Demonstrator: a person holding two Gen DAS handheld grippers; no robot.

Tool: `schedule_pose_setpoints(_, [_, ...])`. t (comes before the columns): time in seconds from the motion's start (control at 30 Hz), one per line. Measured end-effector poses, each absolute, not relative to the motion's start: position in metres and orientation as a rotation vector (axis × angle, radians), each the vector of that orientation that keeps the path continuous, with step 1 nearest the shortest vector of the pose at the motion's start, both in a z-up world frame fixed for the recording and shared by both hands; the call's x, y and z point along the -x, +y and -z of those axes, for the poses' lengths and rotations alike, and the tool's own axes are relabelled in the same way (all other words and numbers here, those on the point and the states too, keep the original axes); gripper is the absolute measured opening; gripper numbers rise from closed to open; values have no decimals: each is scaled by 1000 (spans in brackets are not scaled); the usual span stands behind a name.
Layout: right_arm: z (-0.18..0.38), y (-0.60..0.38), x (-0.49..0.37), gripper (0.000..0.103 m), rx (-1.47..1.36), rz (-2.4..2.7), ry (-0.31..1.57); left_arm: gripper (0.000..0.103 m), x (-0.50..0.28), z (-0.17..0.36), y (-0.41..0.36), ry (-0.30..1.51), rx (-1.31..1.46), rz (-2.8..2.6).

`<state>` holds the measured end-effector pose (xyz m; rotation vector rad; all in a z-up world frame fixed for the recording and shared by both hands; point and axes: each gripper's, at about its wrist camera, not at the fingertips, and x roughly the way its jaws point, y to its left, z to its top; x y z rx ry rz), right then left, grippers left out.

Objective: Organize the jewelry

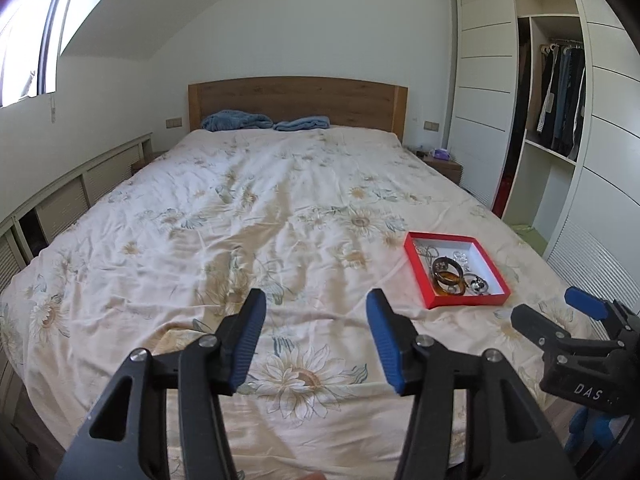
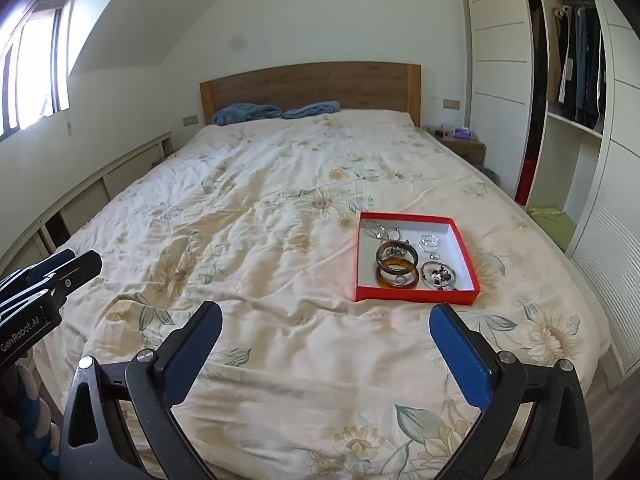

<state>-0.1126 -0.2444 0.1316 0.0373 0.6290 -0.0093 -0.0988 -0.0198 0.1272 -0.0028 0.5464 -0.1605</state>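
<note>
Writing. Right gripper body, seen at the right edge of the left wrist view: white letters "DAS", the rest cut off. Left gripper body, seen at the left edge of the right wrist view: "GenRobot.AI" in white. No other legible text.

Left gripper [image 1: 316,336]: black arms, blue ribbed pads, jaws parted with only bedspread showing in the gap; nothing held.

Right gripper [image 2: 326,344]: same build, jaws spread wide and empty, bedspread between them.

Tray [image 2: 416,295]: shallow square box, red outside and white inside, lying flat on the bed [image 2: 260,240]. In the right wrist view it sits just beyond the jaws and nearer the right finger, its near red wall a little above that fingertip; apart from the gripper. In the left wrist view the tray [image 1: 468,301] lies ahead and to the right of the right finger, not touching, between the two grippers' lines.

Jewelry, all inside the tray:
- Dark bangle [image 2: 397,254], near the centre.
- Amber bangle [image 2: 397,276], overlapping the dark one at the near wall.
- Beaded bracelet [image 2: 439,274], silver with dark beads, near right corner.
- Silver piece [image 2: 429,243], far right part; type unclear.
- Chain tangle [image 2: 378,230], far left corner.

Surroundings. Bed with cream sunflower-print cover, rumpled; wooden headboard [image 2: 312,86]; two blue pillows [image 2: 276,112] against it. Nightstand [image 2: 464,144] to the right with small items, too small to identify. Open wardrobe [image 2: 576,60] with hanging clothes. Window [image 2: 32,72] on the left wall.
</note>
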Motion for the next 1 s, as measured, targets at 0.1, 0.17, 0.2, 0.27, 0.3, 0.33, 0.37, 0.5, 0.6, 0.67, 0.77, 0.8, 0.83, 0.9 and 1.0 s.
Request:
schedule_pose_setpoints(0.1, [-135,-241,120,102,-29,5,617,51,107,-129,-16,536,2,144])
schedule_pose_setpoints(0.17, [-138,-239,125,102,-28,5,609,53,111,-130,-13,529,2,133])
schedule_pose_setpoints(0.2, [-139,-239,126,103,-28,5,607,54,113,-130,-12,528,6,130])
schedule_pose_setpoints(0.27, [-140,-238,129,103,-28,5,602,59,118,-132,-9,522,12,126])
schedule_pose_setpoints(0.3, [-141,-238,132,103,-27,4,600,59,120,-132,-8,518,12,124])
schedule_pose_setpoints(0.33, [-141,-238,133,103,-26,3,597,60,122,-133,-7,516,11,120])
schedule_pose_setpoints(0.37, [-142,-237,135,103,-24,3,593,60,123,-133,-6,515,10,116])
schedule_pose_setpoints(0.5, [-143,-235,140,103,-16,0,585,61,129,-133,-3,513,11,105])
schedule_pose_setpoints(0.6, [-143,-234,142,103,-11,-4,583,61,130,-133,-3,518,10,101])
schedule_pose_setpoints(0.67, [-144,-233,142,103,-7,-5,581,61,130,-133,-4,518,7,100])
schedule_pose_setpoints(0.77, [-143,-233,143,103,-5,-5,579,62,130,-132,-4,522,10,98])
schedule_pose_setpoints(0.8, [-143,-232,143,103,-1,-5,579,62,129,-132,-4,525,10,97])
schedule_pose_setpoints(0.83, [-143,-232,143,103,3,-6,579,62,128,-130,-4,531,12,96])
schedule_pose_setpoints(0.9, [-141,-230,142,103,17,-9,581,62,125,-126,-4,542,15,94])
schedule_pose_setpoints(1.0, [-137,-231,139,103,27,-8,584,62,120,-121,-6,551,12,91])
